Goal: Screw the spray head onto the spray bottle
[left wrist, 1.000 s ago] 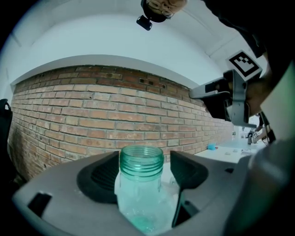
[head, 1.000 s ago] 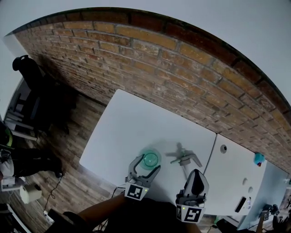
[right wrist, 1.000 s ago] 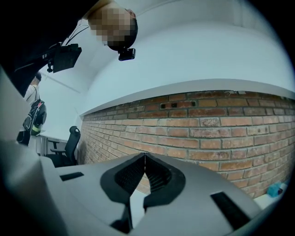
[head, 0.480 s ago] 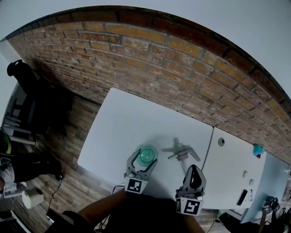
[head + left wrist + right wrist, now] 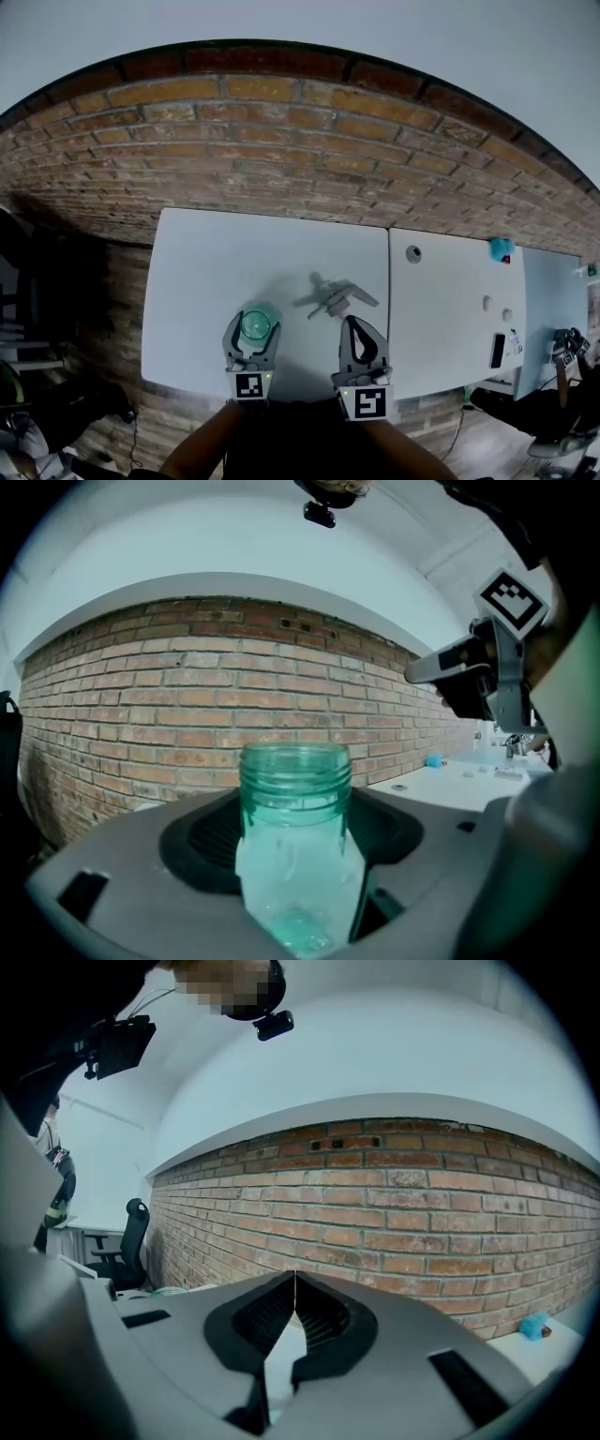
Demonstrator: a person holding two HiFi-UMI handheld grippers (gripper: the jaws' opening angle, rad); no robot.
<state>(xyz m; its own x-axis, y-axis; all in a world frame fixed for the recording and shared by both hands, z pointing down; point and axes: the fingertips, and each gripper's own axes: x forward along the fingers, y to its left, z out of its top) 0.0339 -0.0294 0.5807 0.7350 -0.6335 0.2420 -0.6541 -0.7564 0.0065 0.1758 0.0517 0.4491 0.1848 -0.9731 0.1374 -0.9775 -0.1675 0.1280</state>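
Observation:
A clear green spray bottle [image 5: 255, 324] stands upright with its threaded neck [image 5: 295, 778] bare and open. My left gripper [image 5: 253, 332] is shut on the bottle's body [image 5: 298, 874] near the table's front edge. The grey spray head [image 5: 336, 299] lies on its side on the white table [image 5: 216, 253], a little beyond and to the left of my right gripper [image 5: 352, 324]. The right gripper is shut with nothing in it, its fingertips [image 5: 294, 1281] pressed together. It shows at the upper right of the left gripper view [image 5: 469, 672].
A second white table [image 5: 450, 300] adjoins on the right, carrying a small blue thing [image 5: 500, 248] and a dark flat item [image 5: 498, 350]. A brick wall [image 5: 309, 141] runs behind both tables. An office chair [image 5: 129, 1241] stands off to the left.
The head view has swung, so the table now lies square across the picture. Both grippers stay by the front edge, the bottle still in the left one and the right one still shut.

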